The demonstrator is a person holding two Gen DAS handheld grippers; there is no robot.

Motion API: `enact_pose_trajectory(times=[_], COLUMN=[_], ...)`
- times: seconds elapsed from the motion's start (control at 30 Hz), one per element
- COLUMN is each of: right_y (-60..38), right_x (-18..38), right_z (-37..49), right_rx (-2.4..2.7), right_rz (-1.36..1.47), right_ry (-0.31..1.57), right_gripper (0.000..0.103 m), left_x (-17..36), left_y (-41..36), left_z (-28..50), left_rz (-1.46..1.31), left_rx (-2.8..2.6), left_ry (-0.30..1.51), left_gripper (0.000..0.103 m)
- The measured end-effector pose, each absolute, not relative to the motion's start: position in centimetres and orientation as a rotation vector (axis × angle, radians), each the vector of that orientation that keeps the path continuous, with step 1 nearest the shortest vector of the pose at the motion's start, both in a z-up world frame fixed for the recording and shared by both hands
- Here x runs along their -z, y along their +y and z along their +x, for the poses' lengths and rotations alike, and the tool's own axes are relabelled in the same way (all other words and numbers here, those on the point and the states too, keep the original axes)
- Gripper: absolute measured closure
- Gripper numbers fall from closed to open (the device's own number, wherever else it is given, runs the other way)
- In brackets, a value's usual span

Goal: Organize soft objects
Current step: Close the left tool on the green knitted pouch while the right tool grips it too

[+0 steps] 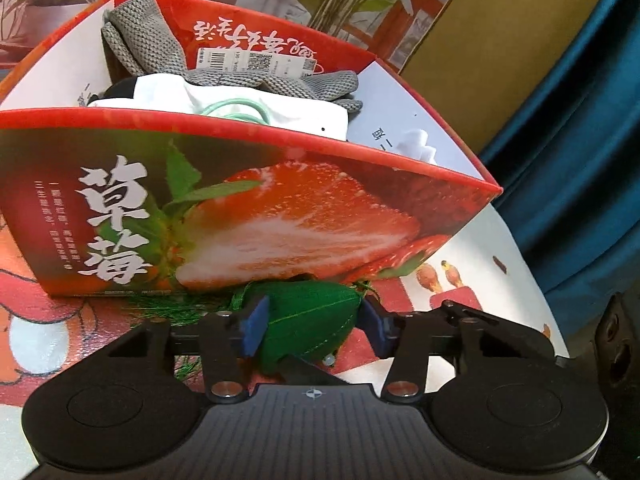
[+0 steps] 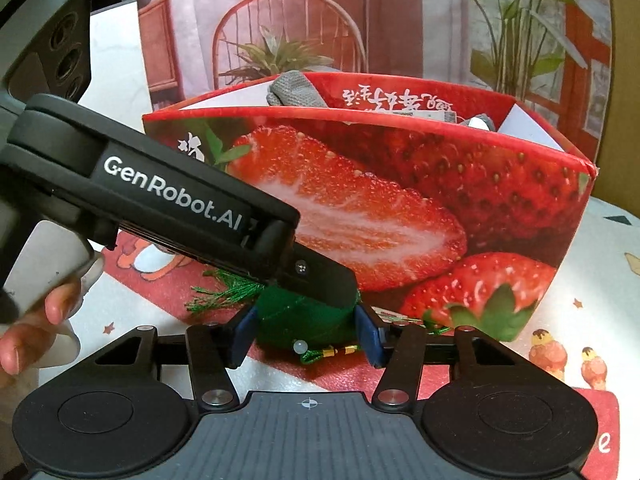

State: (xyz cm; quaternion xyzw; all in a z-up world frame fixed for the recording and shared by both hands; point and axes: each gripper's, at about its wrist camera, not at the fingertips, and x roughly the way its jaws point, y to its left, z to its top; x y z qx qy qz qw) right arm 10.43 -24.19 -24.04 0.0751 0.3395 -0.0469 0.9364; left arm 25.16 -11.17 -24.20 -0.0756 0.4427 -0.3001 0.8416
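The left gripper [image 1: 312, 326] sits low over the counter [image 1: 516, 248], angled down toward the foot of the strawberry box [image 1: 256, 216]. Its blue pads [image 1: 256, 330] bracket a green leaf-shaped pouch [image 1: 308, 316]: the left pad presses the fabric and the right pad meets its tip, so this gripper is clenched on the pouch.

The right gripper [image 2: 306, 332] comes at the same pouch [image 2: 304, 320] from the other side, also tilted down. Both its pads [image 2: 244, 334] bear against the green fabric, so it too is grasping it. In the right wrist view the left gripper's black body [image 2: 168, 200] slants down from the upper left, its tip resting over the pouch. A hand [image 2: 36, 328] curls around that gripper's handle at the left edge.

The pouch lies on the patterned cloth [image 2: 352, 380] covering the counter, touching the box's front wall, its green tassel [image 2: 228, 292] spread leftward. Inside the box lie a grey knitted item [image 1: 160, 44] with a barcode tag [image 1: 256, 60] and a white fabric piece [image 1: 224, 100].
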Motion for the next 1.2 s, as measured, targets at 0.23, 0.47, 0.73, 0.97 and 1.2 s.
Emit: enact_pose_trajectory(times=[0.23, 0.47, 0.73, 0.97, 1.2], right_y=[-23.2, -21.7, -21.5, -21.4, -22.1], right_x=[22.7, 20.6, 20.7, 20.9, 21.6], right_z=[10.4, 10.2, 10.3, 10.2, 10.2], right_rx=[0.101, 0.087, 0.112, 0.114, 0.153], right_rz=[0.154, 0.077, 0.078, 0.067, 0.044], right_ry=[0.656, 0.624, 0.663, 0.669, 0.685], right_gripper=[0.053, 0.057, 0.059, 0.059, 0.055], left_x=[22.9, 20.5, 22.5, 22.9, 23.8], left_y=[-10.0, -9.8, -8.0, -7.6, -7.9], left_z=[24.0, 22.9, 23.1, 23.7, 24.5], left_rz=[-0.167, -0.128, -0.168, -0.192, -0.223], left_rx=[0.633, 0.654, 0.629, 0.634, 0.64], left_ry=[0.917, 0.855, 0.921, 0.934, 0.954], left_gripper=[0.052, 0.064, 0.064, 0.061, 0.047])
